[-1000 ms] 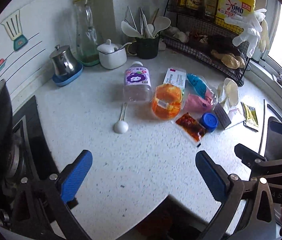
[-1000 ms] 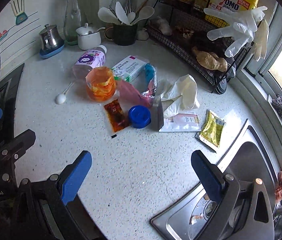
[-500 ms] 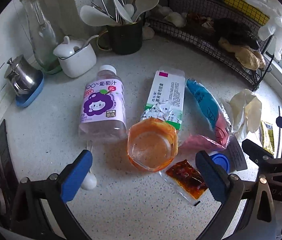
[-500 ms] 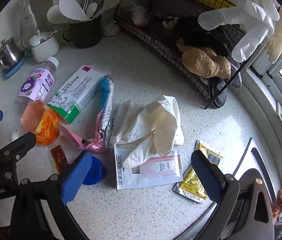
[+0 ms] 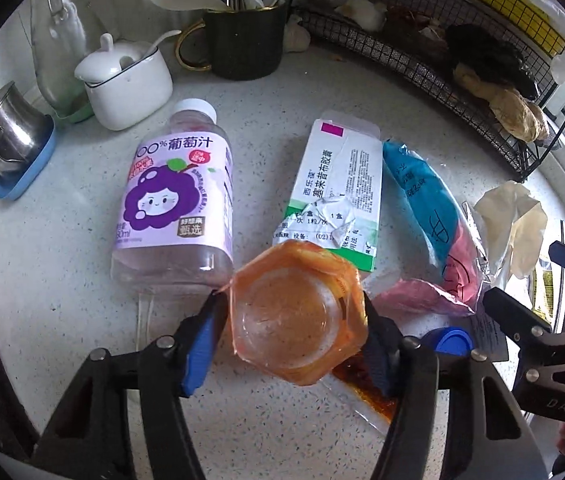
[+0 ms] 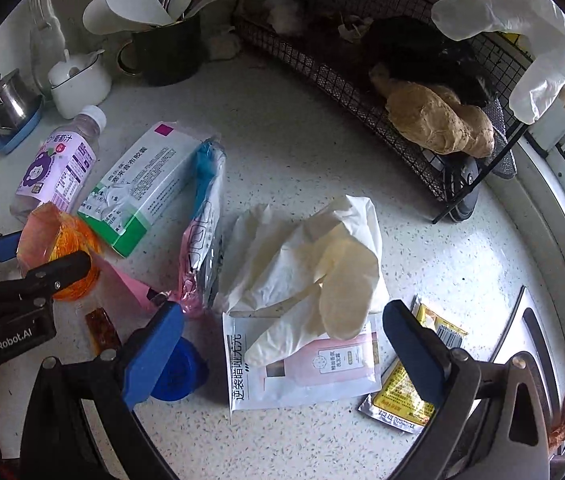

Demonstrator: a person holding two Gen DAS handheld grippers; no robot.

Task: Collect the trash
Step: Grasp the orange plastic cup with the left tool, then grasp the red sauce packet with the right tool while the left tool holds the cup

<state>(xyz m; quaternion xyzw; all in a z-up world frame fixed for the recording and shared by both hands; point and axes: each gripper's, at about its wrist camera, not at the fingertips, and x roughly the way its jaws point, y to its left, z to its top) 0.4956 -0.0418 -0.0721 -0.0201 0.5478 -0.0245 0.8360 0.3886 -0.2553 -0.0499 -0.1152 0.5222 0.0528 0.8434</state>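
Trash lies scattered on the speckled counter. My left gripper (image 5: 296, 316) is shut on an orange plastic cup (image 5: 298, 312), its pads pressing both sides; the cup also shows in the right wrist view (image 6: 56, 252). Beside it lie a grape juice bottle (image 5: 174, 208), a green-and-white medicine box (image 5: 334, 188), a blue-and-pink wrapper (image 5: 430, 208) and a red sauce packet (image 5: 362, 380). My right gripper (image 6: 282, 356) is open above a white sachet (image 6: 302, 368) and a crumpled white glove (image 6: 322, 256). A blue cap (image 6: 178, 372) sits by its left finger. A yellow packet (image 6: 410, 384) lies by the right finger.
A black utensil mug (image 5: 242, 40), a white sugar pot (image 5: 126, 80), a steel jug (image 5: 6, 136) and a glass bottle stand at the back. A black wire rack (image 6: 362, 76) with ginger stands back right. The sink edge (image 6: 530, 340) is at the right.
Both grippers moved forward to the trash. My left gripper closed on the orange cup. My right gripper stayed open and came over the glove and sachet.
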